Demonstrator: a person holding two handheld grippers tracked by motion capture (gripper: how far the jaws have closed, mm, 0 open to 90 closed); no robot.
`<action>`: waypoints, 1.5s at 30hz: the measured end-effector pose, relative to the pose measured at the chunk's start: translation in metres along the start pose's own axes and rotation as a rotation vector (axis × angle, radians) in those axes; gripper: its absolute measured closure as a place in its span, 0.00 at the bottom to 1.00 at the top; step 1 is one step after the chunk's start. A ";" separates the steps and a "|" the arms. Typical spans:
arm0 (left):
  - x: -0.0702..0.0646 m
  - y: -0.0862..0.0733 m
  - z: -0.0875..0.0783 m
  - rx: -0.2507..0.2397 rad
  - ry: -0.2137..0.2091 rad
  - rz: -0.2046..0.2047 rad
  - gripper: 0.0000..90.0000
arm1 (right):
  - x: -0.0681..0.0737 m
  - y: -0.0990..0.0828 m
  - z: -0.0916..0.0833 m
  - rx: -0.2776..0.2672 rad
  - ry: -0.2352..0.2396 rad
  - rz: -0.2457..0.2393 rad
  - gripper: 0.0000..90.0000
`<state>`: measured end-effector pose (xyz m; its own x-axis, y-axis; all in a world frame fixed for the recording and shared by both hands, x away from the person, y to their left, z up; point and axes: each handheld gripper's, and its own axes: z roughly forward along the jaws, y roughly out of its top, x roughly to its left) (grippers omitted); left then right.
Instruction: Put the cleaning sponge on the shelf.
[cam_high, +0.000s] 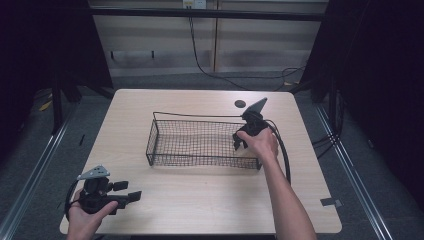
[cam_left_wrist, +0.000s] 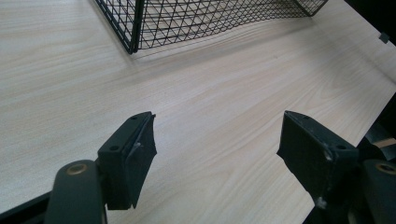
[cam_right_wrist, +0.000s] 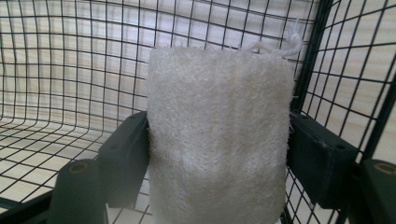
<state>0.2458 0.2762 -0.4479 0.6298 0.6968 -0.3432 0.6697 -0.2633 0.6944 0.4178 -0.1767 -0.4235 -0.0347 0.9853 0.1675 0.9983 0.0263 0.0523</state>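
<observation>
— Where is the right gripper (cam_high: 241, 141)?

— Inside the black wire mesh basket (cam_high: 170, 142), at its right end, near the corner. The person's right hand (cam_high: 260, 141) holds it there, with the cable looping behind the wrist.

— Is it carrying something?

— Yes. In the right gripper view its jaws are clamped on an off-white, fuzzy rectangular pad of loofah-like fibre (cam_right_wrist: 219, 135), one jaw on each side. The pad stands upright between them, a small loop of cord at its top right corner, with the basket's mesh walls just behind and to the right.

— And the left gripper (cam_high: 131, 192)?

— Low at the near left corner of the pale wood-grain surface (cam_high: 210, 190), held in the left hand (cam_high: 87, 212), well apart from the basket. Its jaws stand wide apart with nothing between them; the left gripper view shows bare wood under them and a corner of the basket farther off.

— Anything else on the surface?

— A small dark round spot (cam_high: 240, 104) near the far edge, behind the basket.
</observation>
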 end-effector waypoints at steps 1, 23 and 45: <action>0.000 0.000 0.000 0.000 0.001 0.001 0.30 | 0.000 0.000 0.001 0.001 0.000 0.009 0.30; 0.000 0.000 0.000 -0.001 0.001 -0.002 0.30 | 0.006 -0.002 0.019 -0.002 -0.064 0.024 0.30; -0.001 0.000 -0.001 -0.008 0.003 -0.005 0.30 | 0.005 -0.004 0.018 -0.001 -0.058 0.025 0.27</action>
<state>0.2452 0.2761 -0.4474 0.6252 0.7001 -0.3448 0.6698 -0.2546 0.6975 0.4148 -0.1684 -0.4408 -0.0073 0.9937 0.1117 0.9988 0.0018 0.0499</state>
